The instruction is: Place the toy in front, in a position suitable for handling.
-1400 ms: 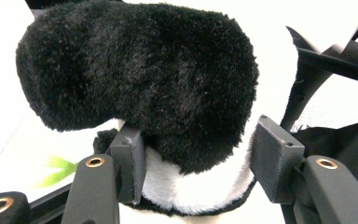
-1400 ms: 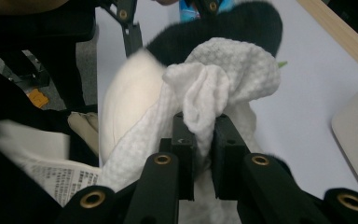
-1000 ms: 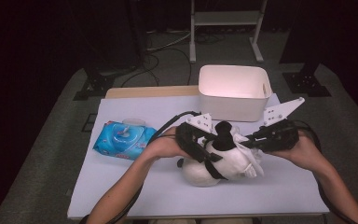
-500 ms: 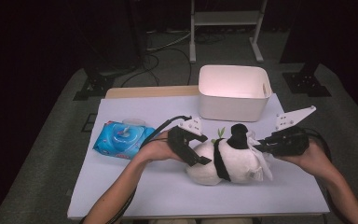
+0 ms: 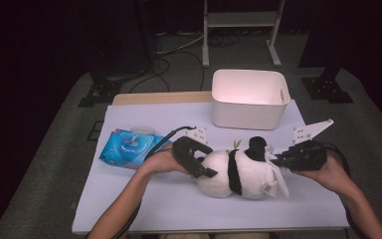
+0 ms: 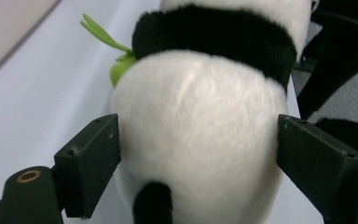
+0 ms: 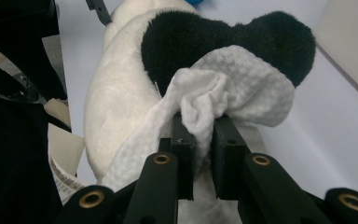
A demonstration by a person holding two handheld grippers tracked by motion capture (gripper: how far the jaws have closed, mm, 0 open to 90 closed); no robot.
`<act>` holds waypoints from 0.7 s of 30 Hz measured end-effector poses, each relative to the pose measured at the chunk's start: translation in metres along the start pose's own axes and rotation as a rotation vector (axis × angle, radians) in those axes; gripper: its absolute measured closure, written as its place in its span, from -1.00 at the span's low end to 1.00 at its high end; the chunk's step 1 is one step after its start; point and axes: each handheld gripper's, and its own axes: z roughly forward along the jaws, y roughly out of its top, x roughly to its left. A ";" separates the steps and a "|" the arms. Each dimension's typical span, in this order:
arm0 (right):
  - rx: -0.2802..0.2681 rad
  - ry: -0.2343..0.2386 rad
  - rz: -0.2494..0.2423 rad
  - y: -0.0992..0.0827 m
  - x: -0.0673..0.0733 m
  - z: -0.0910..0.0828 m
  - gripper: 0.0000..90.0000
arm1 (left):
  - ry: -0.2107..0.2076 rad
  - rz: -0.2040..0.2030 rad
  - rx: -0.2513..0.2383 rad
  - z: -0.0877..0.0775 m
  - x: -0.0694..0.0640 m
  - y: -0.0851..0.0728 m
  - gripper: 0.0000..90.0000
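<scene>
White storage bin stands at the far right of the table, open-topped; its interior appears bare, though the near inner wall is hidden from the high view. A blue pack of wet wipes lies flat at the left, just beside the person's left forearm, its lid facing up.

Panda plush toy lies on its side at the middle of the table, in front of the bin and apart from it. Body white with a black band across it, a black limb at the end nearer the right gripper, a green leaf sprig on the side toward the bin, and a printed tag trailing on the near side.

Left gripper: jaws wide apart and just been opening, straddling the white rounded end of the toy; the pads stand at the fur on both sides without visibly pressing in.

Right gripper: jaws nearly closed, pinching a white wipe cloth, which is bunched against the toy's black limb.
</scene>
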 end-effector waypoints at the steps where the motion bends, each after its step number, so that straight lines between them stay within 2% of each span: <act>1: -0.008 0.011 0.007 -0.003 -0.001 0.002 0.78 | -0.005 -0.007 -0.006 0.000 0.000 -0.003 -0.67; 4: -0.023 0.027 0.020 -0.006 -0.003 0.004 0.78 | -0.002 -0.008 -0.024 -0.001 -0.001 -0.006 -0.60; 5: -0.030 0.027 0.026 -0.009 -0.004 0.004 0.78 | -0.007 -0.003 -0.032 -0.001 -0.002 -0.008 -0.44; 7: -0.047 0.038 0.032 -0.009 -0.004 0.003 0.78 | -0.001 0.017 -0.035 -0.003 -0.004 -0.008 -0.35; 11: -0.068 0.052 0.019 -0.002 -0.003 -0.002 0.78 | 0.009 0.026 -0.019 -0.008 -0.006 -0.007 -0.33; 17: -0.056 0.043 -0.030 0.015 0.002 0.000 0.78 | 0.024 0.035 -0.002 -0.014 -0.010 -0.010 -0.31; 21: -0.058 0.041 -0.038 0.019 0.004 0.001 0.78 | 0.037 0.036 0.004 -0.016 -0.014 -0.011 -0.30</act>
